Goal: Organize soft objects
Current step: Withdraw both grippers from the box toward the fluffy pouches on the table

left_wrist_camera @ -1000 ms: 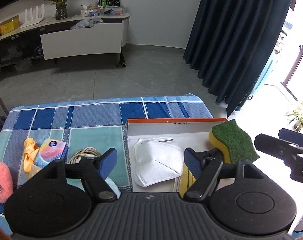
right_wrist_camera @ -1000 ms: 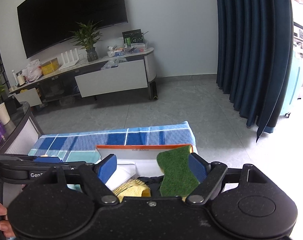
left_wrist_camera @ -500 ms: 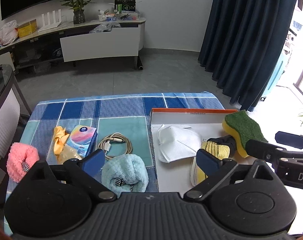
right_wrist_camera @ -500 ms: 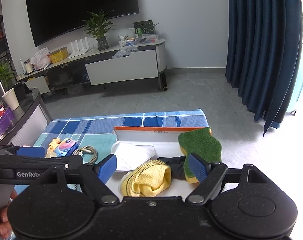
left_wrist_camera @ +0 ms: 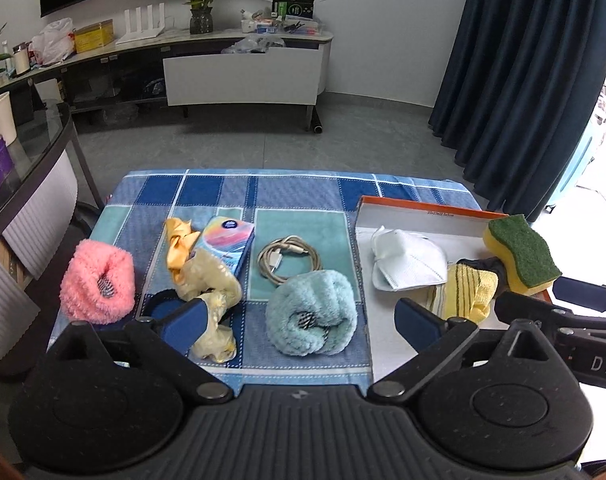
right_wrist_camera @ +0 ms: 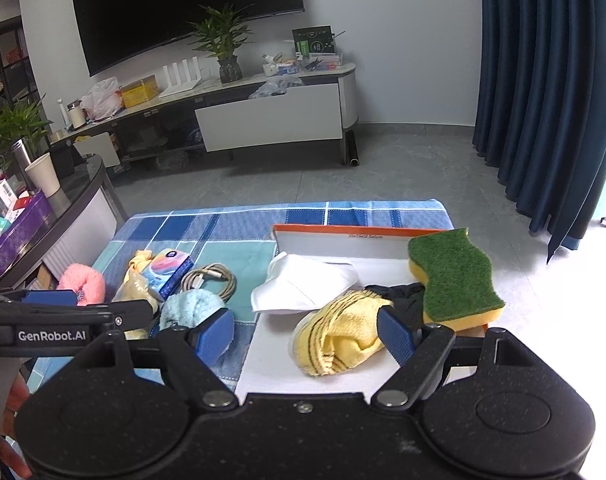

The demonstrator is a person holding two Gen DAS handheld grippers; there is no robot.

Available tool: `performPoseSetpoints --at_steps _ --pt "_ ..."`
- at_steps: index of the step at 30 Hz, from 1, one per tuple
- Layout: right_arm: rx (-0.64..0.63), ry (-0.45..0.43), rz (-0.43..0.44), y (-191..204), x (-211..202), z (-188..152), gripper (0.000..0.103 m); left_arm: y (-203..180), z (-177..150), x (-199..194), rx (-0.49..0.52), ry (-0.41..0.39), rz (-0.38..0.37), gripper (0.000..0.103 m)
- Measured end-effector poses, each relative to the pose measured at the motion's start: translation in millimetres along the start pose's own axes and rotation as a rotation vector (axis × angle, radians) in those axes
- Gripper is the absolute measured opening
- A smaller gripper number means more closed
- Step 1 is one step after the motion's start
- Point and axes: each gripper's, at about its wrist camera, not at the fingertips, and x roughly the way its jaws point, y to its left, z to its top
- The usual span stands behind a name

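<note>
Hovering above the checked blue cloth (left_wrist_camera: 303,196), left gripper (left_wrist_camera: 303,320) has just been spreading its jaws wide; nothing clamped, light blue fluffy roll (left_wrist_camera: 311,312) lies on the cloth below the gap. Right gripper (right_wrist_camera: 305,334) jaws apart too, empty, over the yellow striped cloth (right_wrist_camera: 339,336) in the orange-rimmed box (left_wrist_camera: 427,210). Also in the box: white mask (left_wrist_camera: 409,260), green-topped sponge (left_wrist_camera: 521,254) leaning on the right rim. Left on the cloth: pink fluffy roll (left_wrist_camera: 97,286), coiled cable (left_wrist_camera: 289,262), tissue pack (left_wrist_camera: 227,242).
</note>
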Motion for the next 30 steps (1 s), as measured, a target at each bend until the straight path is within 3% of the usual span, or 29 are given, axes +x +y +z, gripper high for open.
performPoseSetpoints --at_steps 30 --pt "-0.078 0.068 0.059 58 22 -10 0.093 67 -16 -10 -0.082 0.029 0.063 0.103"
